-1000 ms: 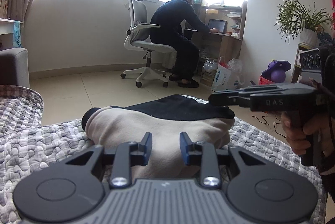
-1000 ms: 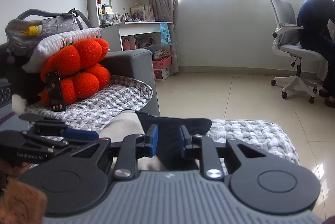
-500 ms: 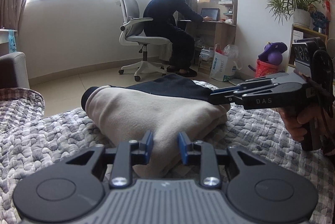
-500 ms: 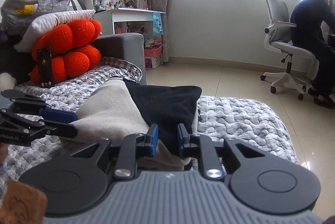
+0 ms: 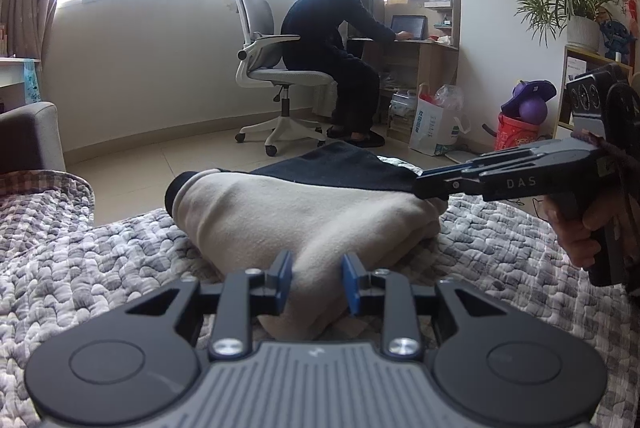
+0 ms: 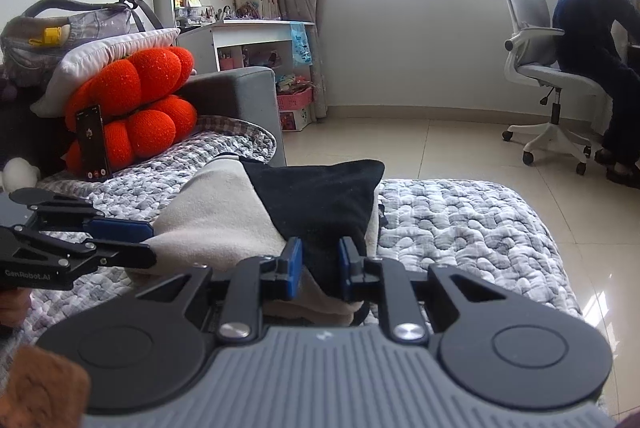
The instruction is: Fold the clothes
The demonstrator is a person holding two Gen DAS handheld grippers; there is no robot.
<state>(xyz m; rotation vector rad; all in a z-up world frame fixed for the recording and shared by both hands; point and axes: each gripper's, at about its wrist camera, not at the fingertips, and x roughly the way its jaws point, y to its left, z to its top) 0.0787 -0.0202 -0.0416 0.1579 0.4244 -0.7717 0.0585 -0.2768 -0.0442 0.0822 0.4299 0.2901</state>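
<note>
Quilted blanket (image 5: 100, 260), folded garment (image 5: 304, 212), shopping bag (image 5: 434, 126) holding plastic

right claw (image 6: 320, 266) clamps folded garment (image 6: 248, 212) | left claw (image 6: 150, 242) grips its beige edge | quilt (image 6: 460, 224) beneath

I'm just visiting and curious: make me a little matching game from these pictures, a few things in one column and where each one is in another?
Things:
1. phone
2. bag
3. plant
4. garment

Places:
A. on a shelf by the right wall
B. on the quilt, between both grippers
C. propped against the orange cushion
D. on top of the white pillow

Pairs: 1-C, 2-D, 3-A, 4-B
</note>
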